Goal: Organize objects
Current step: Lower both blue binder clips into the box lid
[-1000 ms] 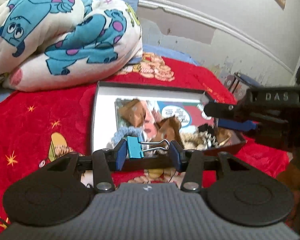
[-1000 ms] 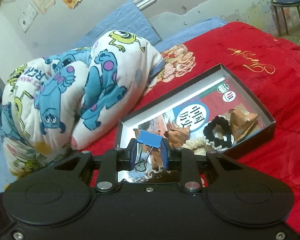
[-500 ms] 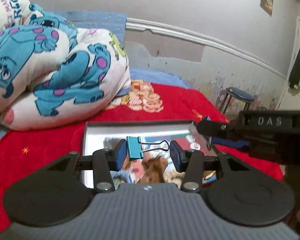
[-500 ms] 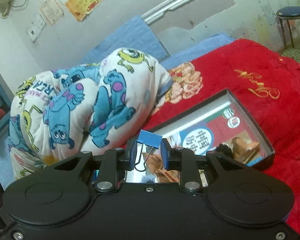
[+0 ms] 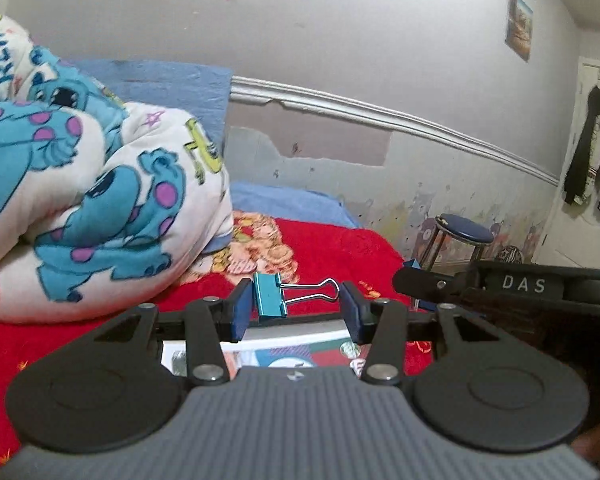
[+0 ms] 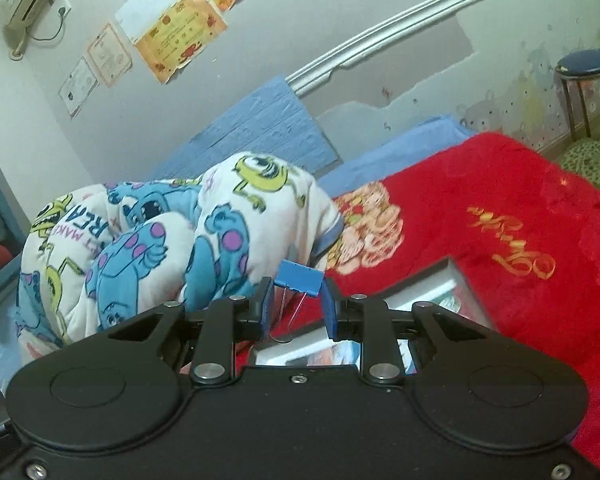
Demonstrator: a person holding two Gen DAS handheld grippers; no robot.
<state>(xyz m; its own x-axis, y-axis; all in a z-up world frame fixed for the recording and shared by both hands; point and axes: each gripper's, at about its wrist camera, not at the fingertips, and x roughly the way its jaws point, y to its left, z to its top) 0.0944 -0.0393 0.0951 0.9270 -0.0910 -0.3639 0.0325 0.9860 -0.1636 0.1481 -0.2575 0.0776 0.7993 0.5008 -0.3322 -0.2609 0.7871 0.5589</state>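
Lifting away from the bed, both tools are now riding higher than a second ago: the box (image 5: 300, 336), which filled the middle of each view then, is sinking to a sliver at six o'clock beneath the fingers, and wall and quilt (image 5: 100, 208) are taking over the upper half. The left tool (image 5: 296, 308) is carrying a teal binder clip (image 5: 270, 294), its body pressed against the nine o'clock pad and its wire handles reaching toward the three o'clock pad, the fingers set at a middling width around it. The right tool (image 6: 296, 304) is gripping a blue binder clip (image 6: 300, 278) narrowly across its body, wire loops dangling toward six o'clock. In the left view the right tool is showing at three o'clock, just beside. To my eye, two clips are being taken up from the box together, so sorting them to some other spot is likely coming next; the teal clip is looking loosely seated and could be slipping.
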